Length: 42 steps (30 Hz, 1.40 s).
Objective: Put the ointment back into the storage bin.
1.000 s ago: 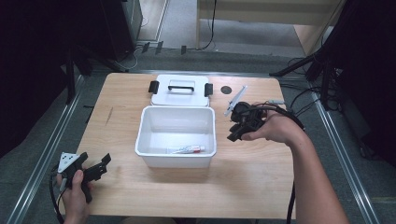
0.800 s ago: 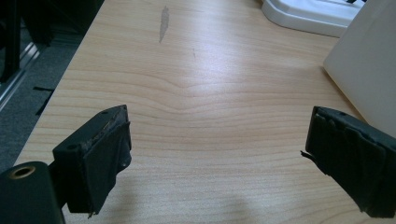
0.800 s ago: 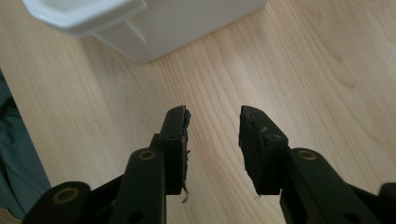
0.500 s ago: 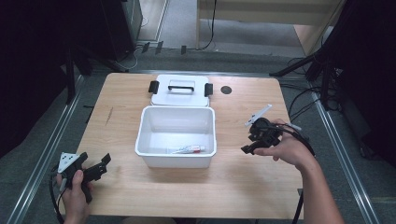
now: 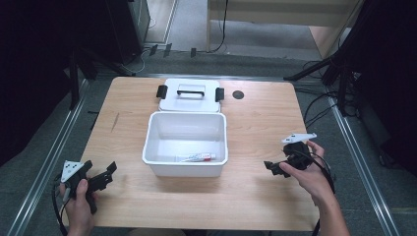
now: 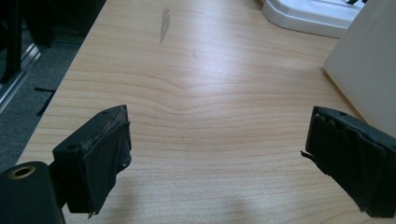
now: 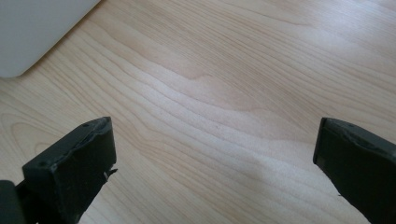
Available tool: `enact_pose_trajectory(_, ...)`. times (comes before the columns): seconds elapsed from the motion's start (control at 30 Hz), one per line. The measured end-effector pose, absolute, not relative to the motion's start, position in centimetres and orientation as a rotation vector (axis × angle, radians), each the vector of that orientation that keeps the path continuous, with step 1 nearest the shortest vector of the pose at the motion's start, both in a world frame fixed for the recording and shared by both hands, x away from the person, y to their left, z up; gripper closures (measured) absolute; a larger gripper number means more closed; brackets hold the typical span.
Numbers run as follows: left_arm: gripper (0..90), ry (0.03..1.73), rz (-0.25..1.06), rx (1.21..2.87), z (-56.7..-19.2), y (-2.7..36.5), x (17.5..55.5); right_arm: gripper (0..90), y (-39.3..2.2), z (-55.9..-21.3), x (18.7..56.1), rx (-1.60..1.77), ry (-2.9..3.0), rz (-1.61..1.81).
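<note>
A white plastic bin [image 5: 153, 147] stands open in the middle of the wooden table [image 5: 255, 118], with a small tube [image 5: 196, 158] lying on its floor. Its white lid [image 5: 189, 101], with a black handle and black latches, lies flat just behind it. My left gripper [image 5: 107, 176] rests at the near left corner, open, with bare wood between its jaws [image 6: 215, 158]. My right gripper [image 5: 278, 160] is low over the near right of the table, to the right of the bin. Its jaws have just been opening and stand wide with nothing between them [image 7: 215, 163].
A small dark round hole [image 5: 238, 94] sits in the tabletop right of the lid. The bin's wall [image 6: 369, 60] is close on the right in the left gripper view, and its corner [image 7: 32, 28] shows top left in the right gripper view. Cables and stands surround the table.
My right hand has come down from beside the bin's far right corner toward the near right of the table, and its jaws have opened wide. The left hand has stayed put.
</note>
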<state>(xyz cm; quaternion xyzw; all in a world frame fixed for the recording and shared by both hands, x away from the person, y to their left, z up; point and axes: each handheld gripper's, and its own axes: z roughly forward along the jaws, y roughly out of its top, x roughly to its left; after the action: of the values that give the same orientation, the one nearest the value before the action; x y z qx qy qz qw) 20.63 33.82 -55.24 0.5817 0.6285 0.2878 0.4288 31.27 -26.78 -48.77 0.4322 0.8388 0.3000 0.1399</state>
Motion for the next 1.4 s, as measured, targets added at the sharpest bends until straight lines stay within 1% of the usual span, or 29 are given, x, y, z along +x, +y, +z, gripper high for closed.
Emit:
enact_pose_trajectory(0.03, 7.5, 1.569, 0.718, 1.452, -55.2, 33.8, 20.6, 0.0, -27.2, -49.4, 30.6, 1.261, 2.362, 0.864)
enact_pose_trajectory(0.17, 7.5, 1.568, 0.721, 1.450, -55.2, 33.8, 20.6, 0.0, -27.9, -50.2, 29.7, 1.285, 2.314, 0.903)
enact_pose_trajectory(0.4, 7.5, 1.571, 0.721, 1.450, -55.2, 33.8, 20.6, 0.0, -30.6, -52.0, 27.4, 1.351, 2.219, 0.975)
enact_pose_trajectory(0.73, 7.4, 1.571, 0.725, 1.447, -55.2, 33.7, 20.6, 0.0, -33.6, -53.4, 25.0, 1.395, 2.092, 1.033)
enact_pose_trajectory(0.97, 7.5, 1.567, 0.730, 1.458, -55.2, 33.7, 20.6, 0.0, -34.3, -54.7, 23.5, 1.454, 1.988, 1.089)
enact_pose_trajectory(1.23, 7.5, 1.565, 0.732, 1.466, -55.2, 33.6, 20.7, 0.0, -34.0, -54.8, 23.1, 1.483, 1.930, 1.113)
enact_pose_trajectory(1.37, 7.5, 1.564, 0.724, 1.465, -55.2, 33.6, 20.6, 1.1, -34.4, -54.8, 23.2, 1.518, 1.912, 1.136)
enact_pose_trajectory(1.4, 7.5, 1.564, 0.730, 1.468, -55.2, 33.6, 20.6, 2.9, -34.5, -54.8, 23.3, 1.540, 1.904, 1.133)
